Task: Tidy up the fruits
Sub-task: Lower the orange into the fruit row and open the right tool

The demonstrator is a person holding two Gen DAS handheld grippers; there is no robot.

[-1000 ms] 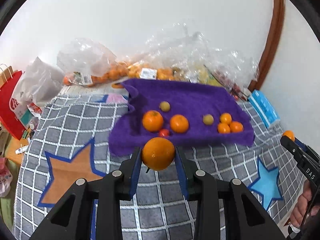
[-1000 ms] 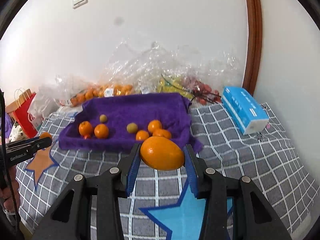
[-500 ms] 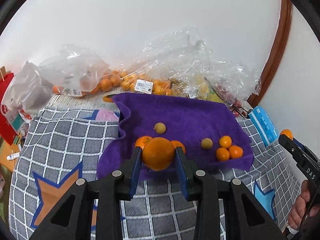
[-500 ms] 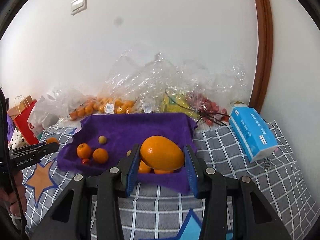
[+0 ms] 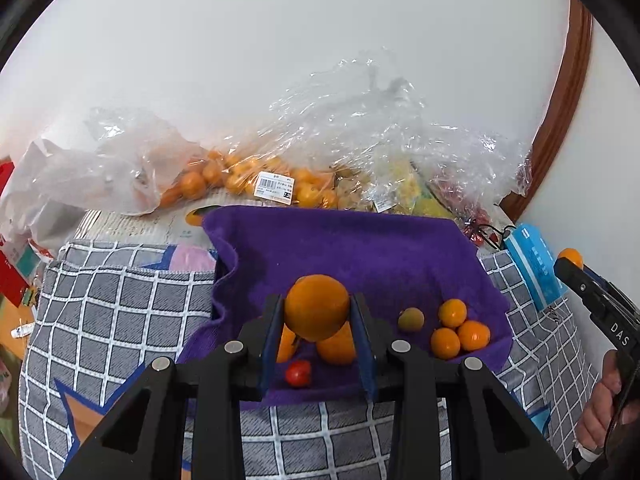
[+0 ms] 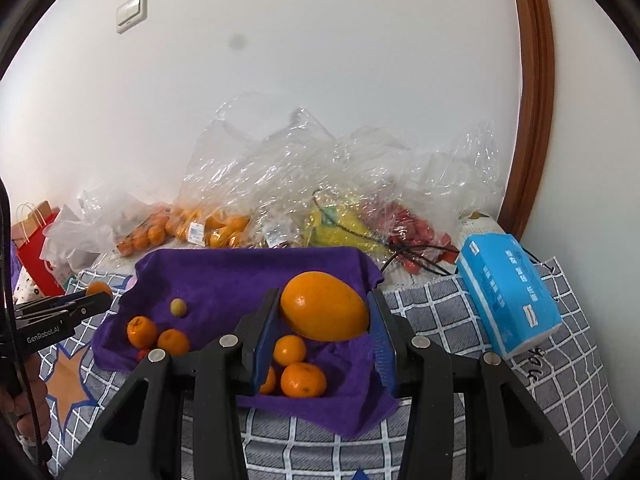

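Left wrist: left claw (image 5: pixel 317 316) grips round orange (image 5: pixel 317 307) above purple towel (image 5: pixel 360 248).

Location: a room in a home. Indicators: a grey checked fabric cover with star patches (image 6: pixel 500 380), clear plastic shopping bags of fruit (image 6: pixel 320 184) against a plain white wall, a white wall light switch (image 6: pixel 131 11), a brown wooden door frame (image 6: pixel 534 100), a blue tissue pack (image 6: pixel 510 294).

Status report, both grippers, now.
Left gripper shut on round orange. Right gripper shut on oval orange. Both above purple towel. Loose fruit beneath; nothing blocking.
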